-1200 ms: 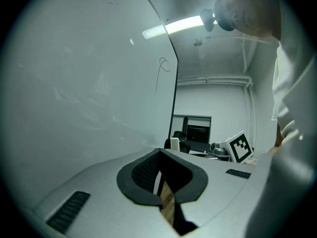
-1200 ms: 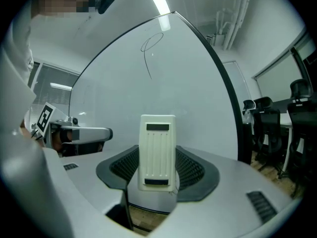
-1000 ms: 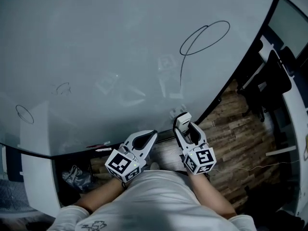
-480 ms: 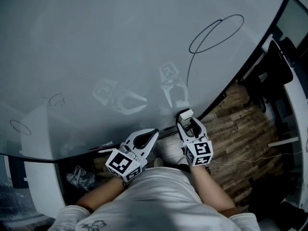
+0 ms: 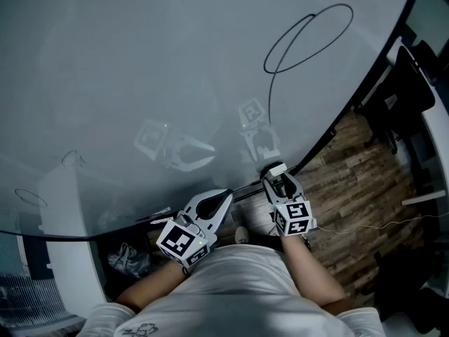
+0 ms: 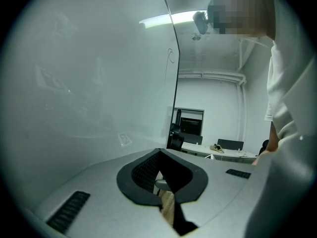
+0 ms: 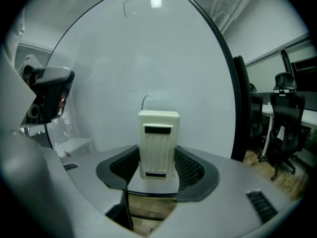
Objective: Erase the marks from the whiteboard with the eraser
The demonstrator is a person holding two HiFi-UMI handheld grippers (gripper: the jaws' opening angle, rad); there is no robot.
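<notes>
The whiteboard [image 5: 175, 62] fills most of the head view. It carries a large black loop with a long tail [image 5: 309, 37] at upper right and two small faint scribbles [image 5: 70, 159] at the far left. My right gripper [image 5: 277, 175] is shut on a white eraser [image 5: 275, 168], held just below the board's lower edge. In the right gripper view the eraser [image 7: 158, 143] stands upright between the jaws, facing the board [image 7: 148, 68]. My left gripper [image 5: 223, 198] is shut and holds nothing; its view shows the board [image 6: 74, 83] at a slant.
The board's dark frame [image 5: 365, 83] runs down the right side. Beyond it are black office chairs [image 5: 414, 83] on a wooden floor [image 5: 351, 181]. A marker [image 5: 158, 216] lies on the ledge below the board, with a dark bag [image 5: 130, 258] underneath.
The right gripper with the eraser has shifted slightly right along the board's lower edge. The head view has swung, so the loop sits higher. The left gripper has barely moved.
</notes>
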